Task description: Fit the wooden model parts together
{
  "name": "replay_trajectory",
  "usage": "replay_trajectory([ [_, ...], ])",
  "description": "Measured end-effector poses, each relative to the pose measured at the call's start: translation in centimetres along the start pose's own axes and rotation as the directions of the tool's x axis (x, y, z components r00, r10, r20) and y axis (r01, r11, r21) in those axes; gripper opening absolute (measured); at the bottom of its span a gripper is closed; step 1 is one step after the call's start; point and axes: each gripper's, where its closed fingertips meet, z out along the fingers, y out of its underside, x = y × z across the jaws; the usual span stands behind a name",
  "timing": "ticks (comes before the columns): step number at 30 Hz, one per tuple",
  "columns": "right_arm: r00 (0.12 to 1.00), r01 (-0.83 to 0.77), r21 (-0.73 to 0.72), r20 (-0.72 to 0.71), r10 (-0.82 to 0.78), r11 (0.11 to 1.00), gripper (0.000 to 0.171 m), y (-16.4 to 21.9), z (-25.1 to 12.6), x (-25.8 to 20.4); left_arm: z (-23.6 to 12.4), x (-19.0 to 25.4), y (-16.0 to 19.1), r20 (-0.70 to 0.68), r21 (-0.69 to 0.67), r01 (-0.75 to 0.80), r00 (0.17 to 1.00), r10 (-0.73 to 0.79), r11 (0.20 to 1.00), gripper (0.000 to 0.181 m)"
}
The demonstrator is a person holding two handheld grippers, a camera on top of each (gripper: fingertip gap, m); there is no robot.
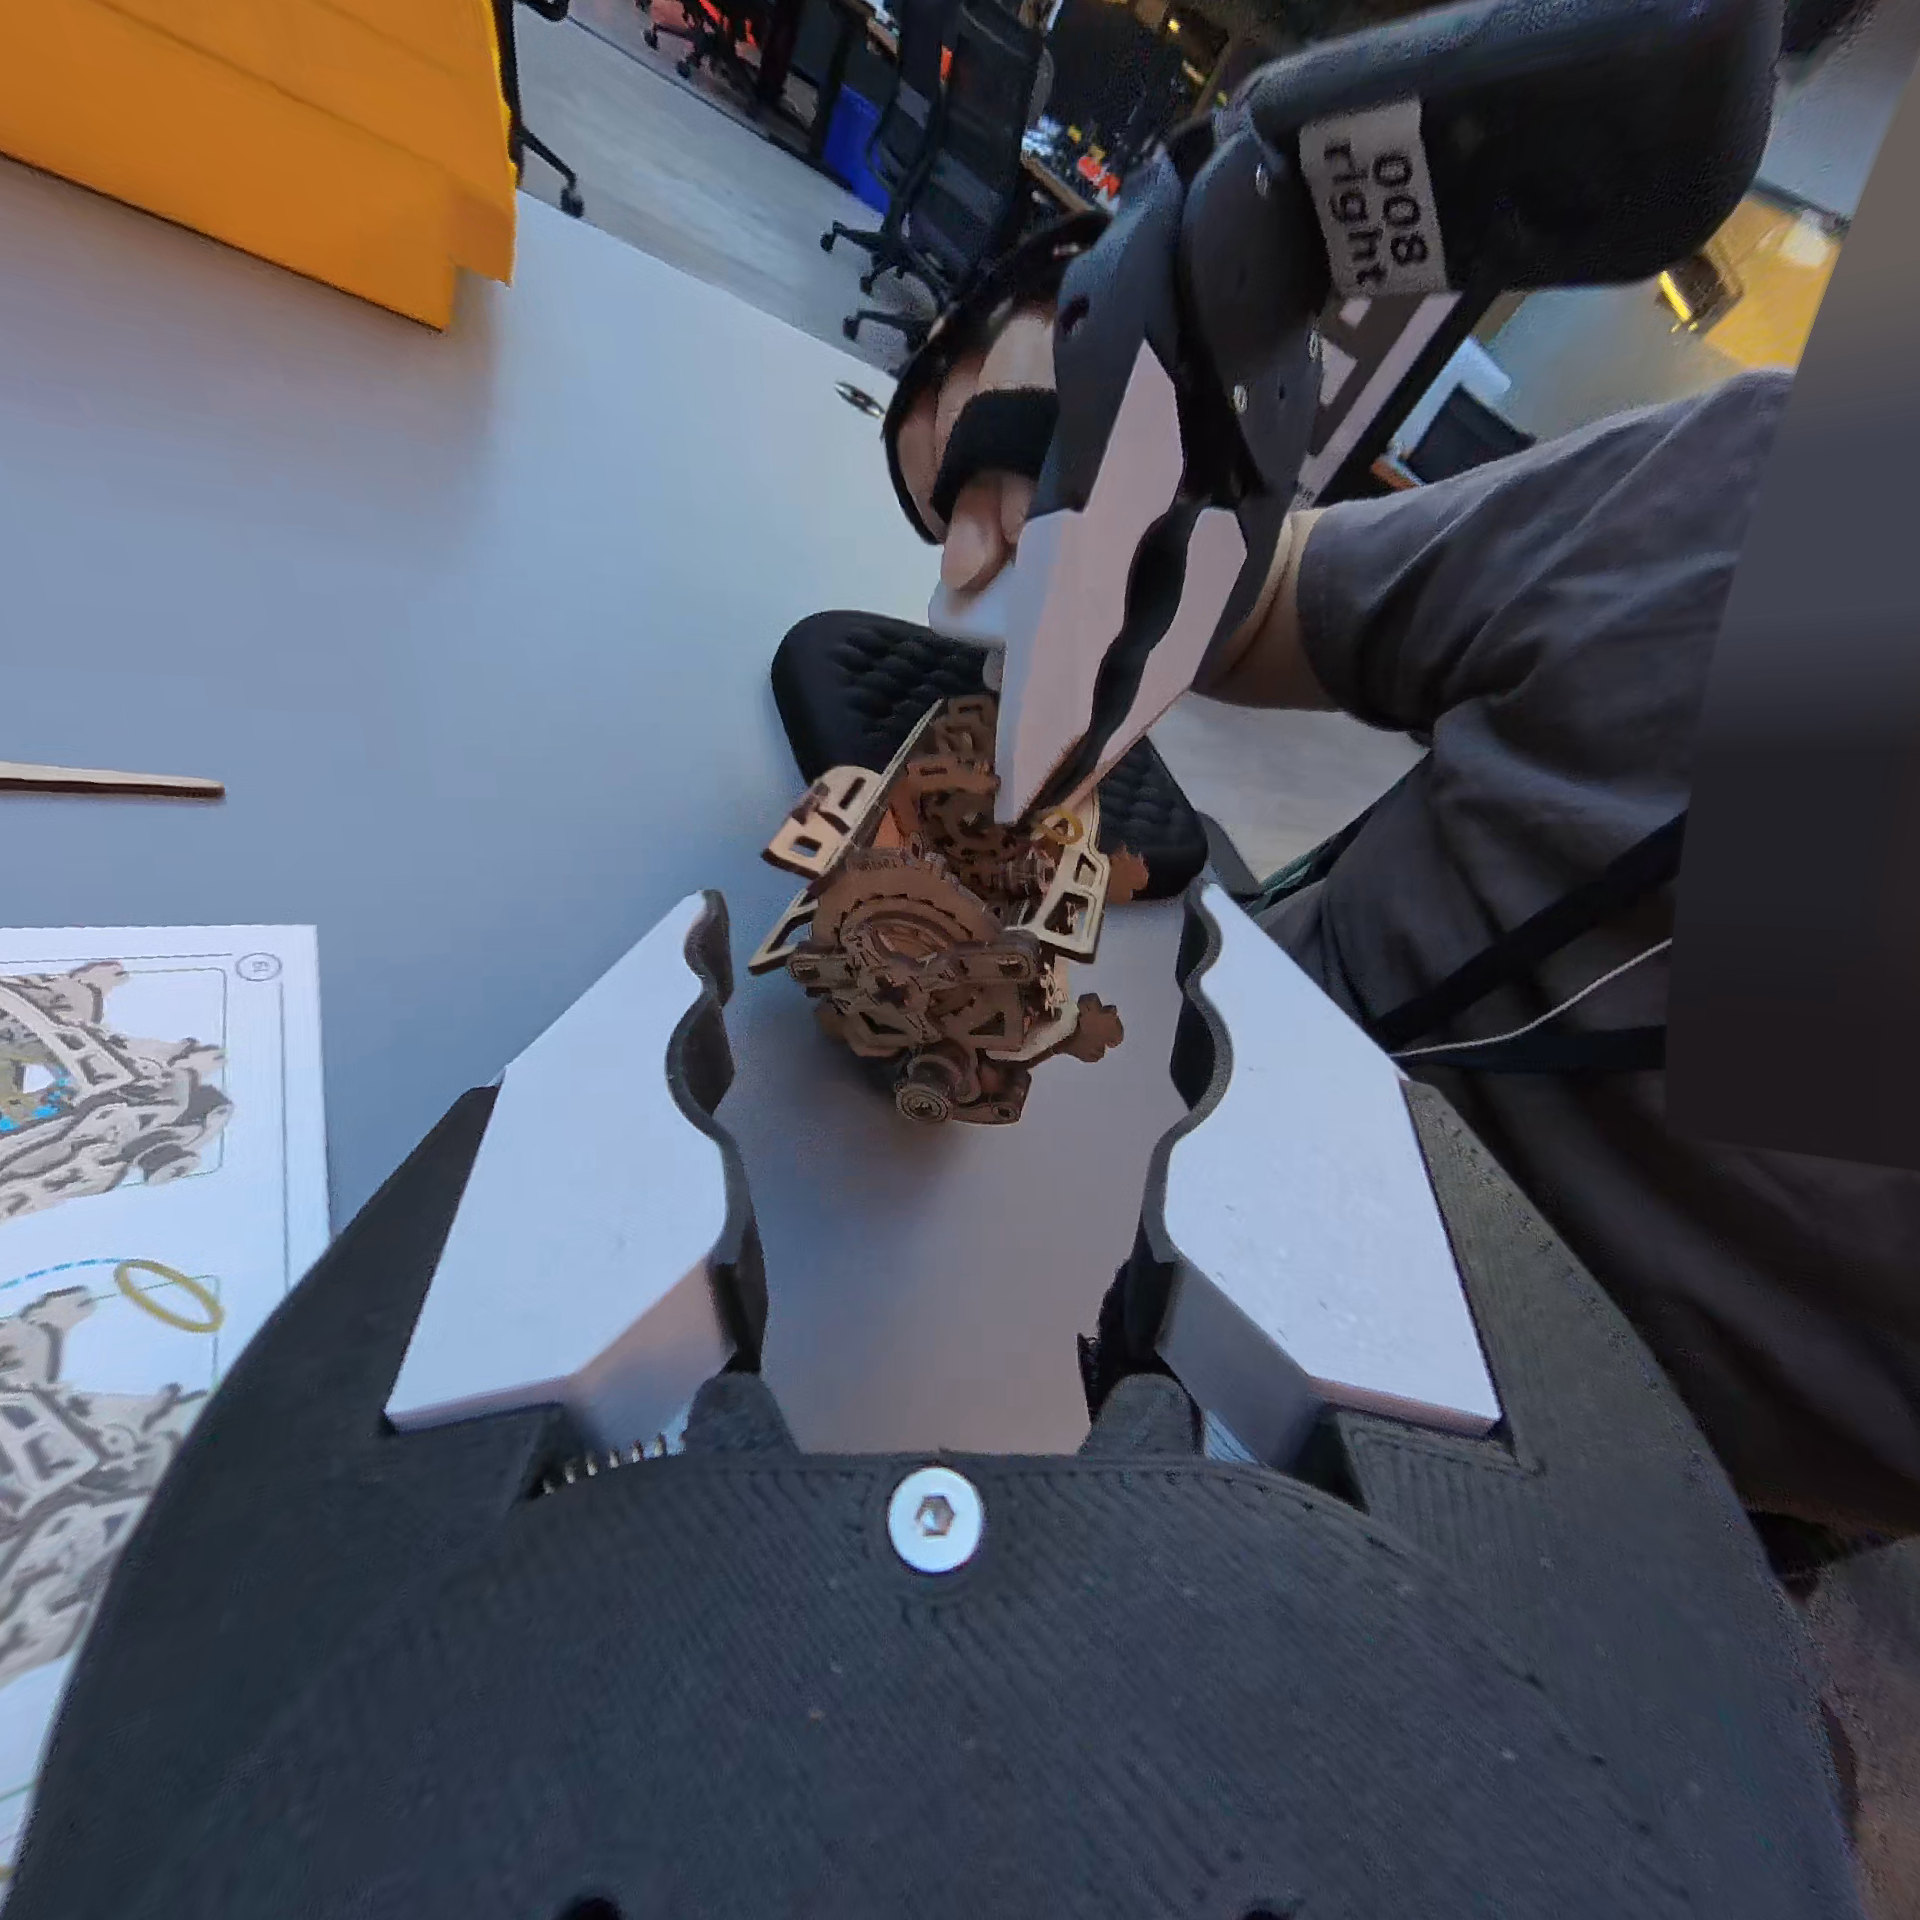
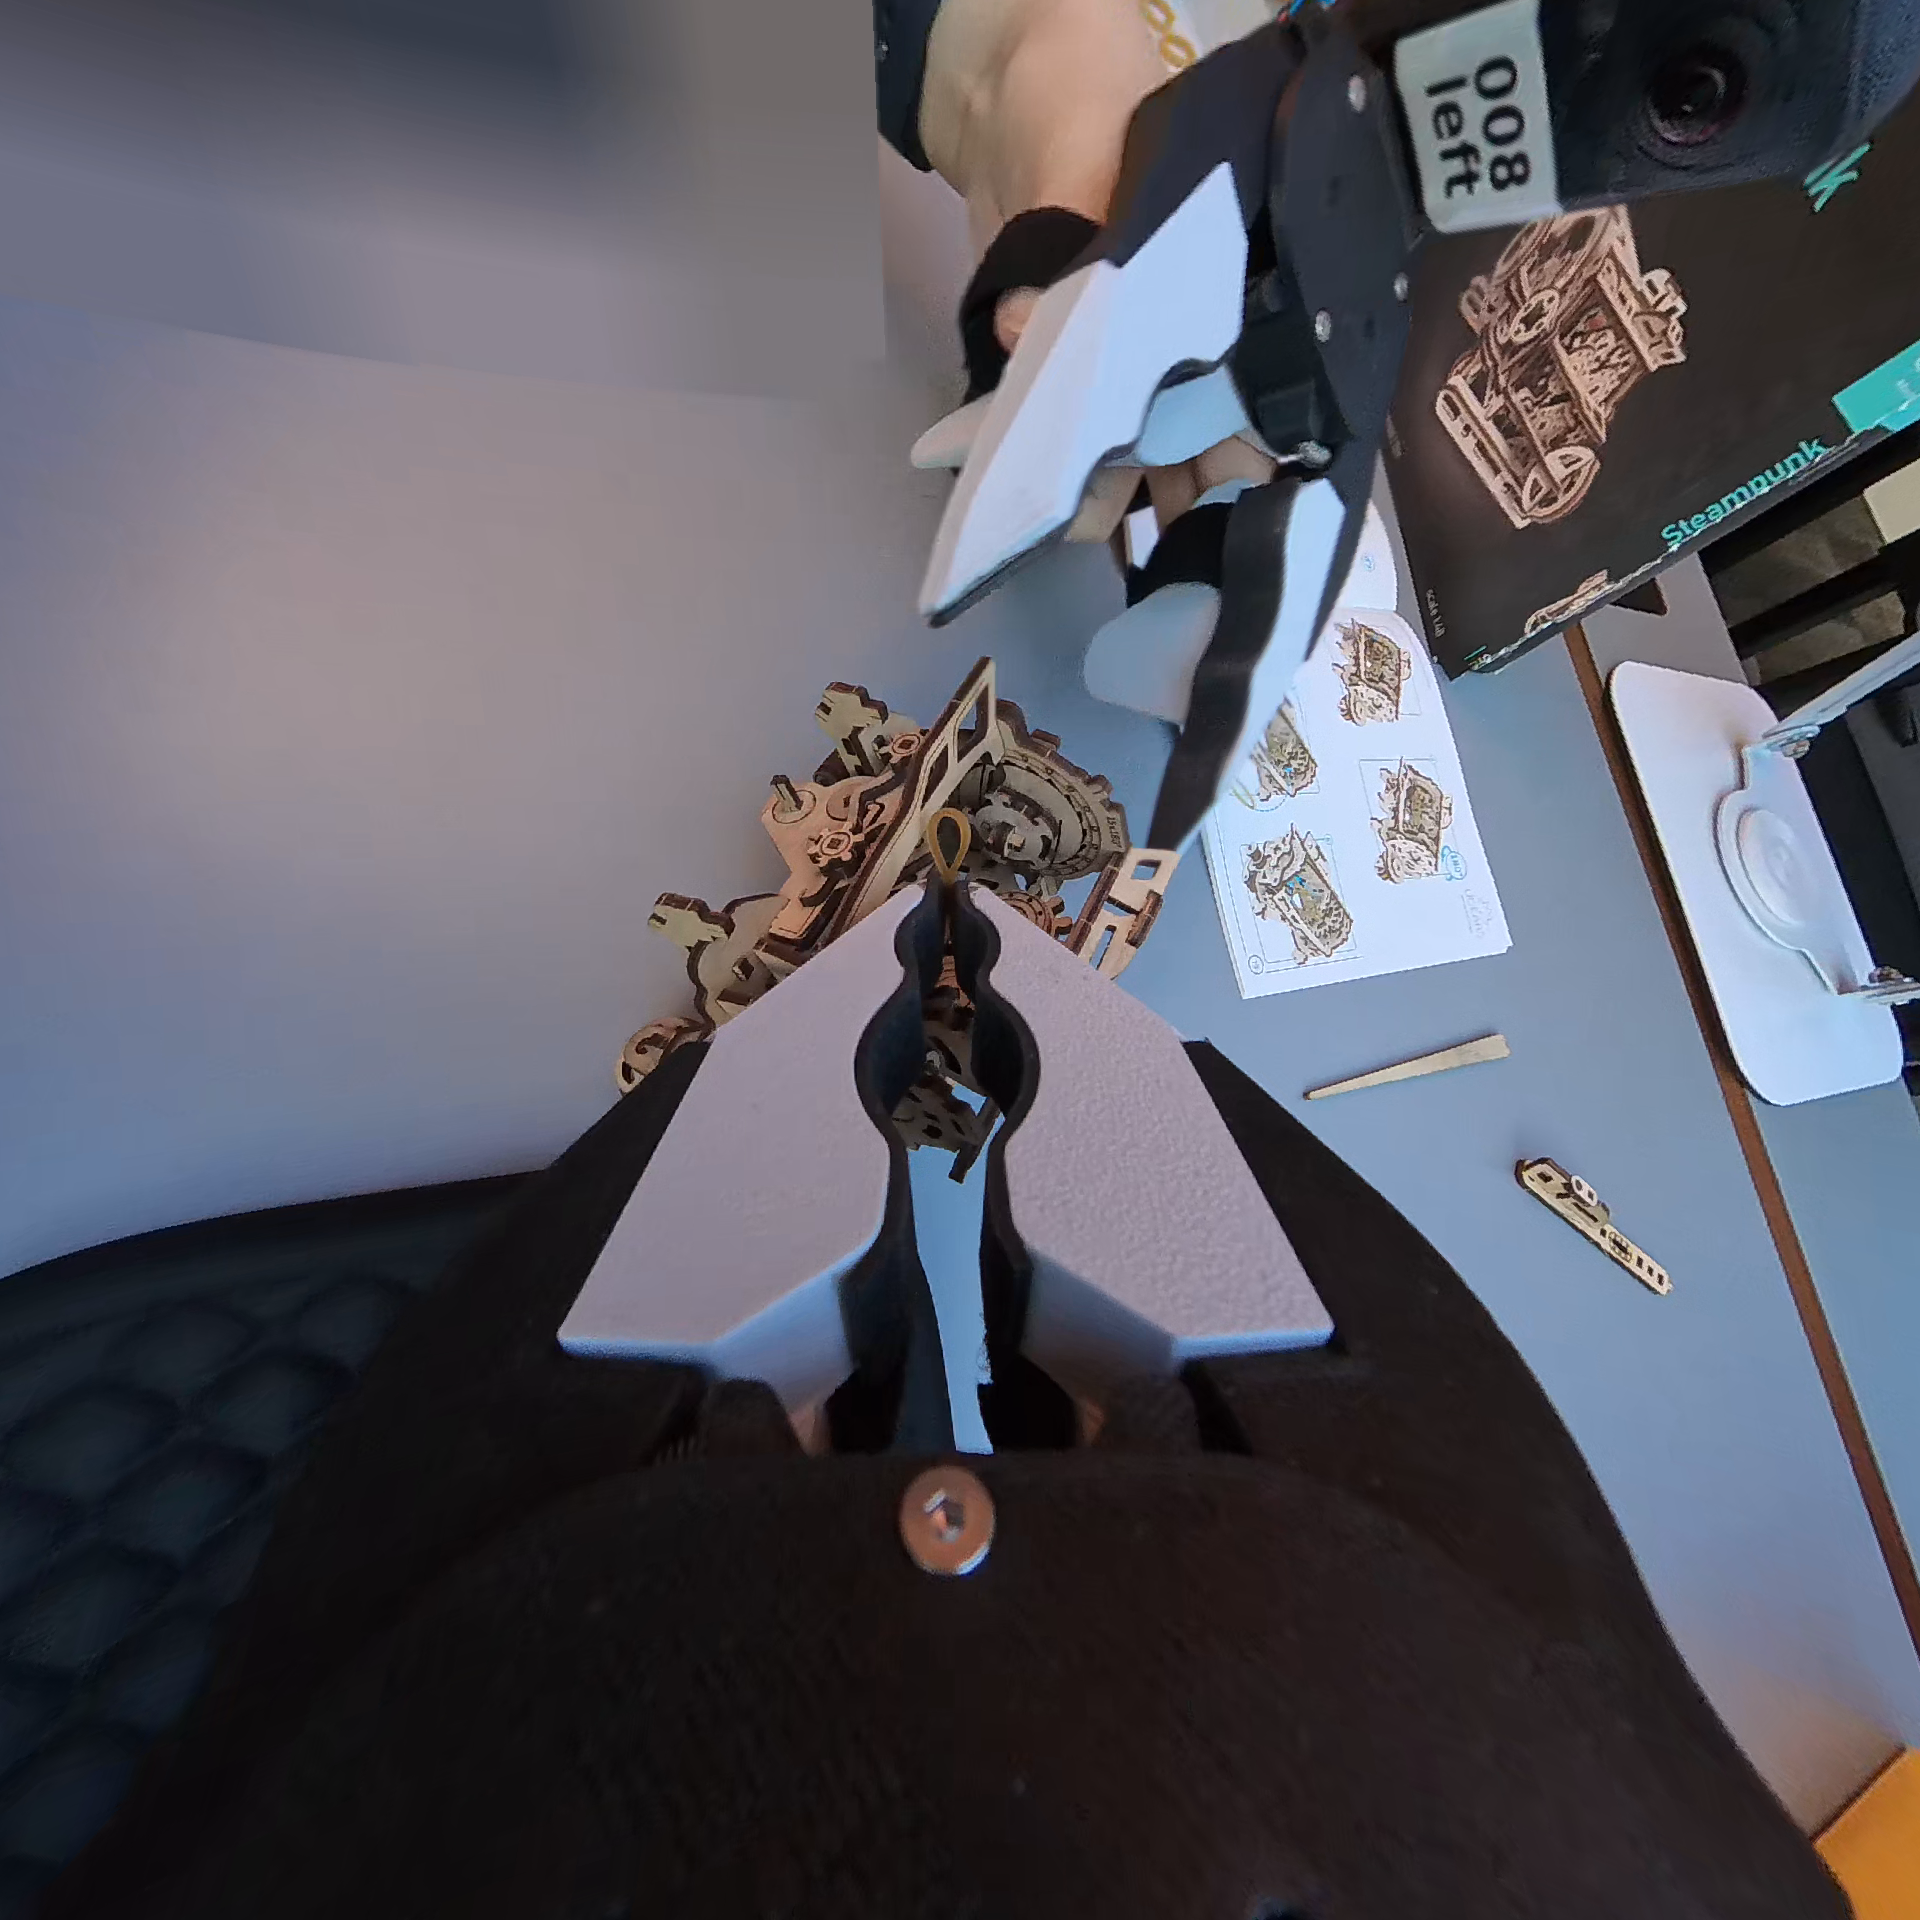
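Observation:
A partly built wooden gear model [image 1: 925, 966] sits on the grey table [image 1: 416, 540], close to its edge. My left gripper [image 1: 951, 956] is open, one finger on each side of the model, apart from it. My right gripper [image 1: 1029, 805] comes down from above onto the model's top. It is shut on a small yellow rubber band [image 1: 1062, 828]. In the right wrist view the band's loop [image 2: 948, 840] sticks out past the closed right gripper [image 2: 948, 896], over the model [image 2: 831, 831]. The open left gripper [image 2: 1049, 727] hangs above it.
A printed instruction sheet [image 2: 1351, 831] lies beyond the model and also shows in the left wrist view [image 1: 125, 1122]. A thin wooden stick [image 2: 1413, 1065], a small wooden part [image 2: 1595, 1226], a black kit box [image 2: 1621, 416] and a white stand base [image 2: 1745, 883] lie nearby. A yellow box [image 1: 260, 135] stands at the back. My left and right fingertips are right by each other. The right gripper is farther from the thin wooden stick [image 2: 1413, 1065], some 20 centimetres, than the left, some 15 centimetres.

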Motion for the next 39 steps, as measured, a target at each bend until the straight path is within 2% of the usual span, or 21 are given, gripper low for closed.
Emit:
replay_trajectory([
  [3, 1.000, 0.006, 0.003, -0.006, -0.006, 1.000, 0.000, 0.0, 0.0, 0.1, -0.3, -0.8, -0.6, -0.054, -0.037, 0.047, 0.997, -0.049, 0.998, 0.091],
  [7, 1.000, 0.015, 0.001, -0.009, -0.015, 1.000, 0.000, 0.1, 0.0, 0.1, 0.8, -0.9, 0.6, -0.141, -0.149, 0.046, 0.988, -0.067, 0.988, 0.098],
  [10, 1.000, 0.020, 0.000, -0.012, -0.020, 1.000, 0.000, 0.1, -0.1, 0.1, 1.6, 0.0, 0.9, -0.235, -0.182, 0.106, 0.961, -0.148, 0.977, 0.096],
  [13, 1.000, 0.026, -0.001, -0.014, -0.026, 1.000, 0.000, 0.1, -0.1, 0.2, 2.0, 0.3, 1.2, -0.263, -0.202, 0.123, 0.949, -0.175, 0.972, 0.092],
  [17, 0.999, 0.032, 0.001, -0.014, -0.032, 0.999, 0.000, 0.0, -0.2, 0.1, 2.2, -0.1, 1.4, -0.242, -0.213, 0.129, 0.953, -0.180, 0.969, 0.082],
  [24, 0.999, 0.040, 0.005, -0.004, -0.040, 0.999, 0.000, -0.1, -0.1, -0.2, 2.3, 0.4, 2.1, -0.222, -0.227, 0.069, 0.967, -0.121, 0.971, 0.084],
  [33, 0.998, 0.054, 0.006, -0.018, -0.054, 0.999, 0.000, -0.1, -0.2, -0.1, 2.2, 0.6, 2.2, -0.204, -0.211, 0.106, 0.968, -0.150, 0.972, 0.082],
  [39, 0.986, 0.161, 0.007, -0.034, -0.161, 0.987, 0.000, -0.4, 0.1, -0.4, 2.0, 0.9, 2.5, -0.105, -0.187, 0.033, 0.993, -0.053, 0.982, 0.082],
])
